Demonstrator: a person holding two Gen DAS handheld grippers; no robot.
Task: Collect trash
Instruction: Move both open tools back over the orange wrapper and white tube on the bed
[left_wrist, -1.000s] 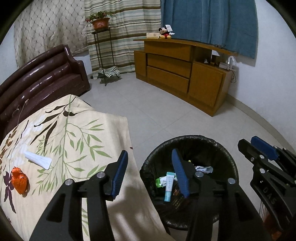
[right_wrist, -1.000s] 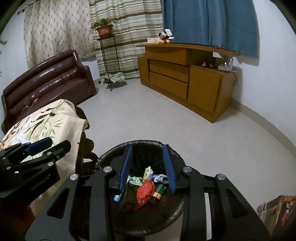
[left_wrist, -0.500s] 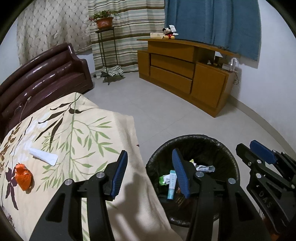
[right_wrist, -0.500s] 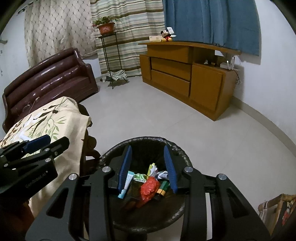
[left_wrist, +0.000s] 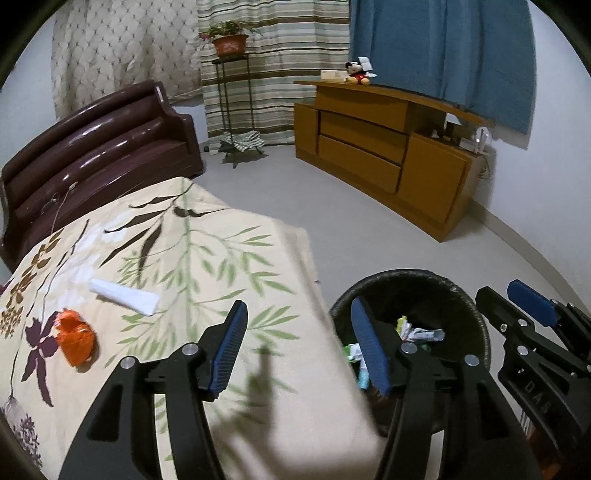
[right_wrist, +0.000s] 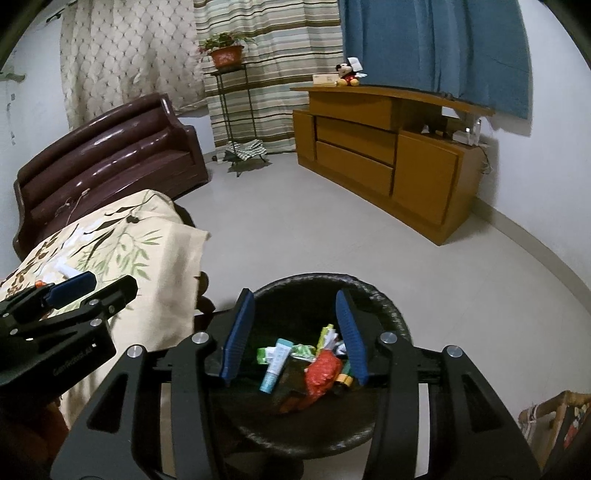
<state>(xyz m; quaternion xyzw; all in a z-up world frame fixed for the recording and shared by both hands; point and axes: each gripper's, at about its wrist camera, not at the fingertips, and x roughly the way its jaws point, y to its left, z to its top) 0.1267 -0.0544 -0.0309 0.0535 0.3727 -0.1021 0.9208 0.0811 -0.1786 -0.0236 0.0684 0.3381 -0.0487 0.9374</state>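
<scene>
a crumpled, glossy orange wrapper (left_wrist: 75, 341) and a flat white paper tube (left_wrist: 123, 296) are seen on the leaf-printed table (left_wrist: 207, 258), at nine o'clock of the black-lined bin (right_wrist: 391, 314). both grippers' jaws are opening, nothing between them.

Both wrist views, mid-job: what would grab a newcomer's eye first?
Probably the round black trash bin on the pale floor, holding a red crumpled wrapper and a teal-capped tube, seen between the empty, opening jaws of the right gripper. Next, the leaf-patterned cream cloth, where a crumpled orange wrapper and a white folded paper lie ahead of the left gripper.
</scene>
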